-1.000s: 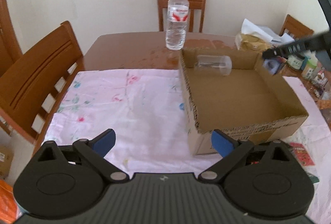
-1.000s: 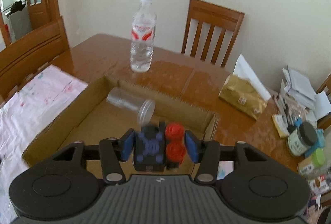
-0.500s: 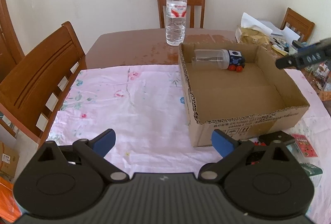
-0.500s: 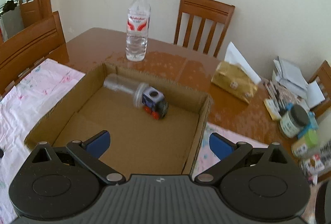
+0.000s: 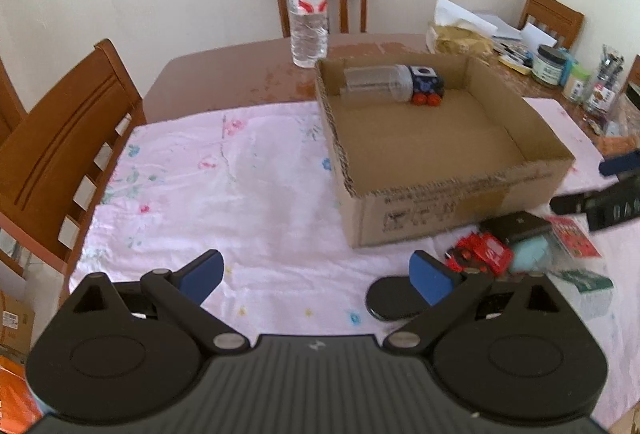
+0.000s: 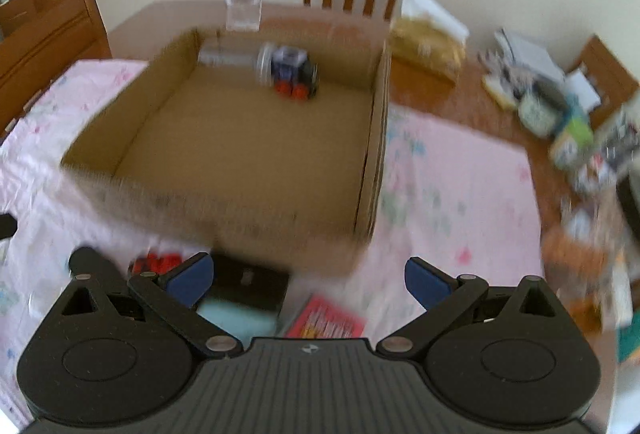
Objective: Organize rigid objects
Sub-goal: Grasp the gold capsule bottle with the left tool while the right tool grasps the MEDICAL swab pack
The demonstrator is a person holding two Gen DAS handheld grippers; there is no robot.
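An open cardboard box (image 5: 460, 189) (image 6: 372, 161) sits on the pink floral cloth. Inside it, against the far wall, lie a clear plastic jar (image 5: 378, 83) (image 6: 232, 57) on its side and a blue-black toy with red wheels (image 5: 428, 85) (image 6: 294, 73). In front of the box lie a red toy car (image 5: 480, 254) (image 6: 156, 262), a black box (image 5: 516, 226) (image 6: 250, 282), a pale blue object (image 5: 532, 254) (image 6: 236, 318), a red card (image 5: 572, 234) (image 6: 324, 322) and a black oval object (image 5: 396, 300). My left gripper (image 5: 320, 274) hangs open over the cloth. My right gripper (image 6: 308, 278) is open and empty above the small items.
A water bottle (image 5: 308, 9) stands behind the box on the brown table (image 5: 240, 69). Wooden chairs (image 5: 60, 153) ring the table. Jars, papers and a tissue pack (image 5: 460, 37) crowd the right side.
The right gripper opened and let go of the blue-black toy, which now lies in the box beside the jar. It then drew back toward the near side of the box, over the small items.
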